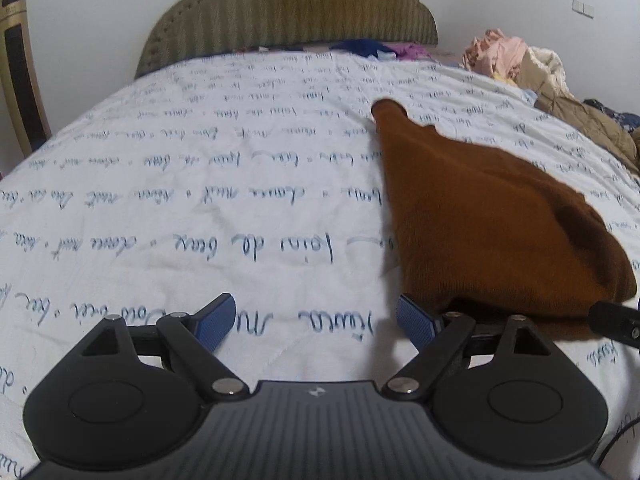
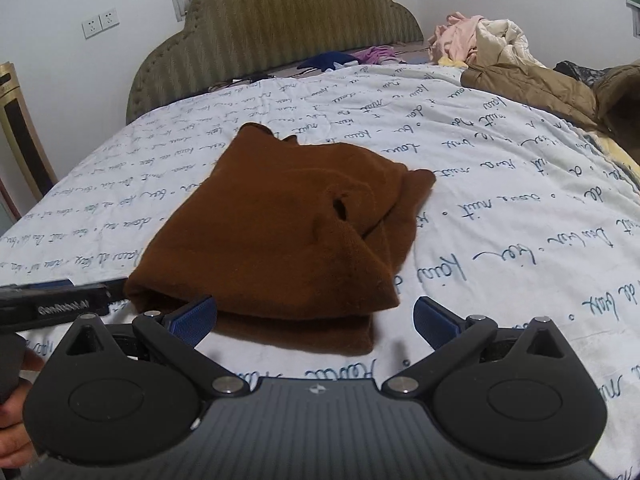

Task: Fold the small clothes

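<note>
A brown knit garment (image 2: 280,224) lies partly folded on the white bedspread with blue script (image 2: 500,208); a sleeve end points toward the headboard. In the left wrist view the garment (image 1: 480,216) lies to the right. My left gripper (image 1: 316,320) is open and empty, its right finger at the garment's near edge. My right gripper (image 2: 316,318) is open and empty, with the garment's near edge between its fingers. The left gripper (image 2: 52,304) also shows at the left edge of the right wrist view.
A green padded headboard (image 2: 288,28) stands at the far end. A pile of clothes (image 2: 480,44) and an olive jacket (image 2: 540,88) lie at the far right of the bed. Blue and purple items (image 2: 352,58) lie by the headboard. A gold-framed unit (image 1: 16,60) stands left.
</note>
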### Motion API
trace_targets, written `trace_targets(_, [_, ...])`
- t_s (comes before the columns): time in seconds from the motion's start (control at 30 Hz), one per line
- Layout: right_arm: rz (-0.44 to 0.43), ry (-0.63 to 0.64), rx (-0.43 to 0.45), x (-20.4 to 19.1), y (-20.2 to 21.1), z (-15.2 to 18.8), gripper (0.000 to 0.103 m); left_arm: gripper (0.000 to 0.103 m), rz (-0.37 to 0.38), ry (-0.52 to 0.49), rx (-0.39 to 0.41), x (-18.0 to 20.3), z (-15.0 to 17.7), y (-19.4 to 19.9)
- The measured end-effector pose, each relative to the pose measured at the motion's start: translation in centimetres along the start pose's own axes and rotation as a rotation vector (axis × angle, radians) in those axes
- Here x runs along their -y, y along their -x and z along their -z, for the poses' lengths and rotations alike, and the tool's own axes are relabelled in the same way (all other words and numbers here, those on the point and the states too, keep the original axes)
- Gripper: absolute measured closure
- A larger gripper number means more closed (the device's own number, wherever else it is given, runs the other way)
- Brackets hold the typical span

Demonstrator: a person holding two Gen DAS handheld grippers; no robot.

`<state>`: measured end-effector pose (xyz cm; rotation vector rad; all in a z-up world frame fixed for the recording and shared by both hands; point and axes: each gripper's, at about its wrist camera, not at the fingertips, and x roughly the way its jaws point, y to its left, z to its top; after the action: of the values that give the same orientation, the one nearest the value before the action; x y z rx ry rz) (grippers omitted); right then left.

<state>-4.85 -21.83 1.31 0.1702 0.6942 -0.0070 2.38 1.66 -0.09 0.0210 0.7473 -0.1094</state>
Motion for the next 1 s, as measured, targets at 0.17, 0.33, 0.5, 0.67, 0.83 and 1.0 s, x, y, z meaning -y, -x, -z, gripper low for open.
trace_targets(0.17, [0.046,0.037,-0.001,-0.2,0.1,0.8,0.000,0.015,-0.007,-0.002,-0.001,-0.1,1.2,-0.4])
trace_targets(0.33, [0.049,-0.010,-0.022,0.7,-0.3,1.5,0.000,0.015,-0.017,-0.020,0.027,0.0,1.9,-0.1])
trace_targets(0.5, [0.049,0.012,-0.021,0.2,0.0,2.1,0.000,0.010,-0.031,-0.024,0.035,0.0,2.3,-0.2])
trace_targets(0.67, [0.035,0.007,-0.037,0.0,-0.1,2.6,0.000,0.009,-0.040,-0.028,0.043,0.2,2.5,-0.3])
trace_targets(0.83, [0.027,0.016,-0.037,-0.4,0.2,2.8,0.000,0.007,-0.036,-0.026,0.039,0.1,2.6,-0.4])
trace_targets(1.0, [0.024,0.015,-0.034,-0.4,0.4,2.8,0.000,0.002,-0.035,-0.017,0.036,-0.1,2.7,-0.5])
